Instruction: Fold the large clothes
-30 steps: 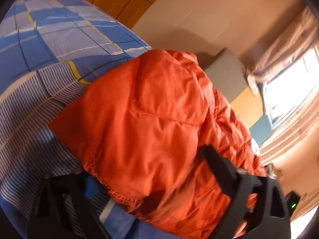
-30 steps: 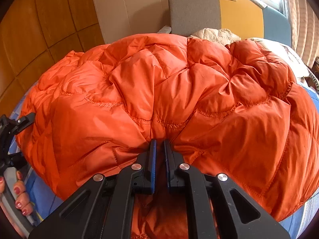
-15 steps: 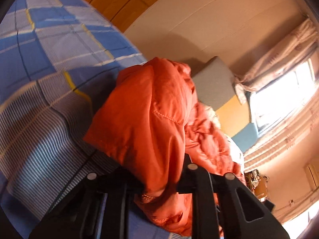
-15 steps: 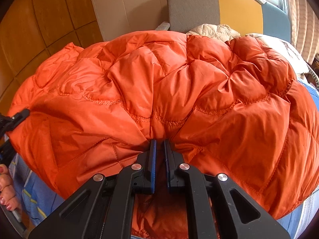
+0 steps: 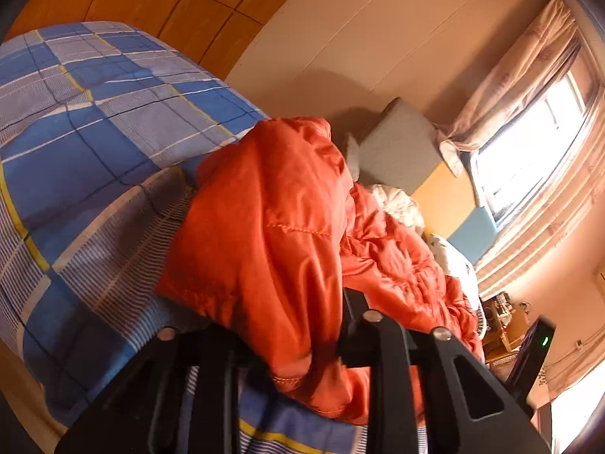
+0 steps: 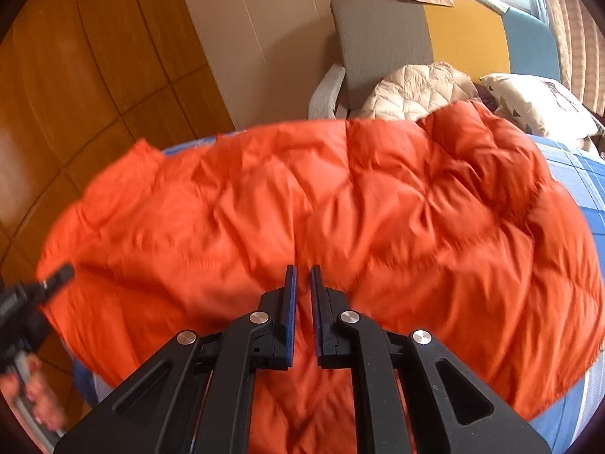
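Left gripper (image 5: pixel 295 325): pitched moderately down, jaws opening, a thick bunch of orange quilted jacket (image 5: pixel 272 234) between them, pads pressing on it. Seen from right wrist view it's at far left, the person's hand (image 6: pixel 32 386) below it on the handle, blurred. Right gripper (image 6: pixel 303 295): pitched steeper down, jaws nearly together, narrow gap, jacket fabric pinched between the blue pads (image 6: pixel 290 302).

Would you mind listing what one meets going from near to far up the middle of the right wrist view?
Right gripper → orange down jacket → beige quilted garment → grey chair back.
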`<state>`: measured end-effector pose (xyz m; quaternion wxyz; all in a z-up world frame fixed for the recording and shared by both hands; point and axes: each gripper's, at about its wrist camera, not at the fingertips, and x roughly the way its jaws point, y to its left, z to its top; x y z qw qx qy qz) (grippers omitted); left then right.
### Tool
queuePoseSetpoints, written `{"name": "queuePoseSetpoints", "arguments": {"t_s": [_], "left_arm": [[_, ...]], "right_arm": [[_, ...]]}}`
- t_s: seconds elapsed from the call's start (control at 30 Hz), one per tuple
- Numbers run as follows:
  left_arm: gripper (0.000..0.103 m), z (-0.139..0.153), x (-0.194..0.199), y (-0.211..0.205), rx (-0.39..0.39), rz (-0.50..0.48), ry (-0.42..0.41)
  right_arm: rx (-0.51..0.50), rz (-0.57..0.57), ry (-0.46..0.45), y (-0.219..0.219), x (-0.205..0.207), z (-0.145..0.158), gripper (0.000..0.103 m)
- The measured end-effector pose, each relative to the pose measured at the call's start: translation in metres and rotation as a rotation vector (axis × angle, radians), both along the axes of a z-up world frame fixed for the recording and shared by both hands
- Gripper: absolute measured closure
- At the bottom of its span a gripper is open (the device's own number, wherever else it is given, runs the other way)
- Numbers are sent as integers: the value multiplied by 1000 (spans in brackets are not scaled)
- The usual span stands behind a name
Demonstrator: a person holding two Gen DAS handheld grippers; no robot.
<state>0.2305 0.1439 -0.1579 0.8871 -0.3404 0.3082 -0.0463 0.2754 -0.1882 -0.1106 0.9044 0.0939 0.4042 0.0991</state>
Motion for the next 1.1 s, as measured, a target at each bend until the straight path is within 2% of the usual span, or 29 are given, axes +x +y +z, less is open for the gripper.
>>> {"name": "queuePoseSetpoints", "arguments": {"t_s": [0.07, 0.2, 0.27, 0.3, 0.37, 0.47, 0.53, 0.67, 0.73, 0.83, 0.9, 1.07, 1.1], "left_arm": [[64, -4, 0, 3, -11, 6, -17], [62, -12, 7, 13, -55, 35, -30], [61, -19, 12, 14, -94, 41, -27], [61, -21, 14, 14, -119, 46, -32], [73, -23, 15, 15, -145, 50, -34], [82, -16, 18, 9, -92, 43, -29], [85, -8, 16, 7, -75, 33, -46], [88, 13, 13, -5, -15, 16, -91], [88, 27, 8, -13, 37, 4, -124], [88, 45, 3, -30, 82, -35, -161], [88, 58, 1, -41, 115, -61, -182], [88, 96, -2, -80, 236, -135, -240], [88, 104, -3, -88, 270, -144, -252]], "right_arm": [[-38, -4, 25, 11, 19, -5, 95], [-163, 7, 66, 28, 44, -25, 95], [-193, 10, 51, 31, 45, -34, 95], [-197, 9, 43, 31, 44, -39, 96], [-188, 3, 35, 28, 41, -42, 96], [-175, 13, 54, 25, 39, -35, 96], [-91, 8, 33, 15, 26, -23, 96], [-32, 6, -7, 10, -9, -12, 96], [-27, 20, 10, 15, -17, -15, 96], [-18, 10, 91, 19, -13, -38, 96], [-51, 16, 85, 24, -9, -46, 96], [-43, 18, 99, 25, -10, -47, 96], [-11, 19, 106, 21, -10, -45, 96]]}}
